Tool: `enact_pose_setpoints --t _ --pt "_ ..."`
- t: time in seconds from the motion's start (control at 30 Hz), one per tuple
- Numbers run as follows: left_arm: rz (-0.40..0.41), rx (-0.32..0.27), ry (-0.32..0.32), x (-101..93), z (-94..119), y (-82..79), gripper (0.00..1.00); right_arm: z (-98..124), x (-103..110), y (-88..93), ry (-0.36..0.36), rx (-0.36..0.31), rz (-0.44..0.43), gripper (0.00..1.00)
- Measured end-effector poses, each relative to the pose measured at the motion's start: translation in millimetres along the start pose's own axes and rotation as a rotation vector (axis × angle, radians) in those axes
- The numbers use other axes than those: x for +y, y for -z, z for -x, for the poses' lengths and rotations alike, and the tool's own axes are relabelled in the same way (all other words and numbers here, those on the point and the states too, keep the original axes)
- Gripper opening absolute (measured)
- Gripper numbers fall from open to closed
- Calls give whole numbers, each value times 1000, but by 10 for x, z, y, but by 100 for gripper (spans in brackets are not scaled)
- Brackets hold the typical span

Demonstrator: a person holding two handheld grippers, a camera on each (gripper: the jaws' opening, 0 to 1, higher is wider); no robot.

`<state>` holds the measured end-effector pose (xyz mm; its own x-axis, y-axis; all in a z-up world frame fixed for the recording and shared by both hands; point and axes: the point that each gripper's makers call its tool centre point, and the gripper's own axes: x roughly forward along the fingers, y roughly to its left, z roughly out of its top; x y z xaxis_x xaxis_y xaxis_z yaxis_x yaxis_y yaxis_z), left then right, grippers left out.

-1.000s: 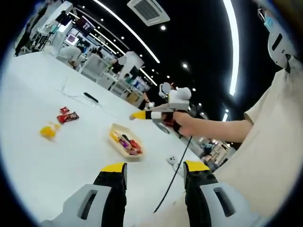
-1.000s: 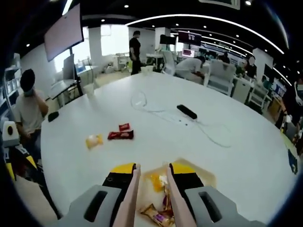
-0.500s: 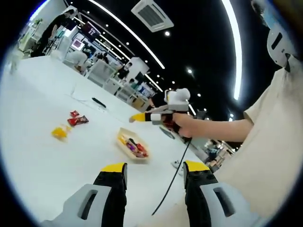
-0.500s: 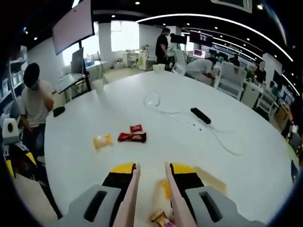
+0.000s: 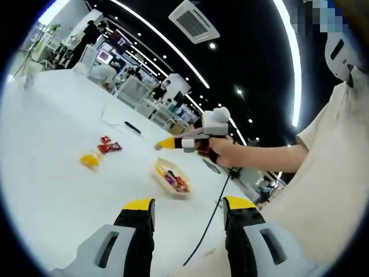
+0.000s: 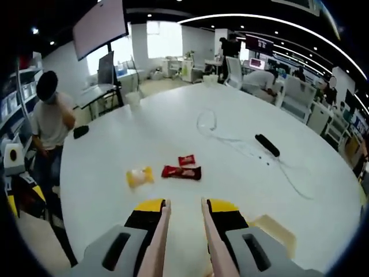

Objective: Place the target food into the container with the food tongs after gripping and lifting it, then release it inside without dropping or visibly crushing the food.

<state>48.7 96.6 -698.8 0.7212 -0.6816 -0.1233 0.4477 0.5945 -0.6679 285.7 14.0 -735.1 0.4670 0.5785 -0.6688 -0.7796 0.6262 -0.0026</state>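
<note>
In the right gripper view, my right gripper (image 6: pixel 184 203) is shut on the pale food tongs (image 6: pixel 159 238), whose two arms stand slightly apart with nothing between them. Beyond the tips lie a yellow packet (image 6: pixel 140 176), a long red packet (image 6: pixel 181 172) and a small red packet (image 6: pixel 186 159). A corner of the beige container (image 6: pixel 278 228) shows at lower right. In the left gripper view, a hand holds the right gripper (image 5: pixel 173 142) above the container (image 5: pixel 172 177), which holds several snacks. My left gripper (image 5: pixel 189 209) stands open near the table edge.
A black power strip (image 6: pixel 267 145) and a looping white cable (image 6: pixel 214 128) lie further back on the round white table (image 6: pixel 115 144). A thin black cord (image 5: pixel 209 222) hangs from the right gripper. A seated person (image 6: pixel 51 118) is off the table's left side.
The right gripper's view has swung off the container toward the loose packets; the container has slid from between the tongs to the lower right. The left gripper's view has panned slightly.
</note>
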Motion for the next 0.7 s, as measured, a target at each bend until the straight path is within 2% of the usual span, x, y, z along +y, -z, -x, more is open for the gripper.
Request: enact_pose_setpoints --t 0.2,0.7 --pt "5 -19 -25 95 96 -61 46 -184 130 -77 -33 2 7 27" --pt "14 -31 -55 222 266 -112 46 -431 388 -190 -74 5 17 28"
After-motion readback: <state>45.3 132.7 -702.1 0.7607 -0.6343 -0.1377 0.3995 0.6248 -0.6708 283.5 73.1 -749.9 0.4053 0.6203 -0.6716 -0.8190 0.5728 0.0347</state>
